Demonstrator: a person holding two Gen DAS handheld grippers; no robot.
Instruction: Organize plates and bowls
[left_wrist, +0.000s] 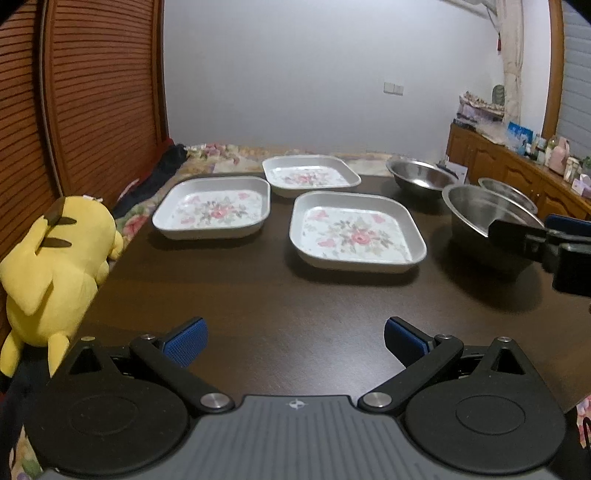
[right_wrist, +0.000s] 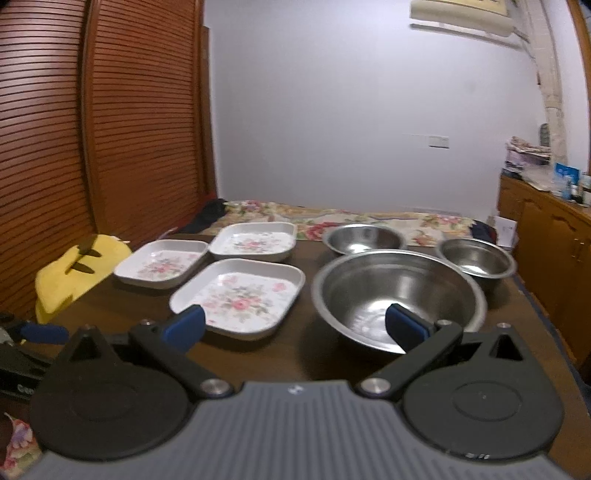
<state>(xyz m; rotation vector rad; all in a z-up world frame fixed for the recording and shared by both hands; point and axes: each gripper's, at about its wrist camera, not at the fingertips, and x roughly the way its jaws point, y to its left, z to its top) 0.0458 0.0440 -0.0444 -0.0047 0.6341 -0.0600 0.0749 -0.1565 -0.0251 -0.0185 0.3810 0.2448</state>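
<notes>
On a dark wooden table (left_wrist: 258, 302): 3 square floral plates (left_wrist: 356, 232) to the left, none stacked, each resting flat and apart from the others or nearly touching at the corners; 3 steel bowls to the right, likewise unstacked. Large bowl (right_wrist: 397, 295) nearest, with 2 smaller bowls behind it, one at centre (right_wrist: 364, 239) and one at far right (right_wrist: 476, 258). Left gripper (left_wrist: 293, 341) held low over bare table near the front edge, jaws spread wide, nothing between them. Right gripper (right_wrist: 293, 325) also spread wide and empty, poised at the near rim of the large bowl, with its right pad (right_wrist: 404, 326) seen against the bowl's near wall; contact not confirmed from either view. Yellow plush toy (left_wrist: 55, 258) at the left table edge, clear of the dishes. Judged: bowls thin-walled steel, light, rigid, smooth and likely slippery under rubber pads; best taken by pinching the rolled rim, one pad inside and one outside. Plates appear to be light melamine or enamel, stiff, with raised sloping walls; grip at a side wall near mid-edge recommended, corners less secure. Risk noted of a bowl tipping or sliding on the polished surface under a one-sided pinch. Stacking of like with like not yet begun.
</notes>
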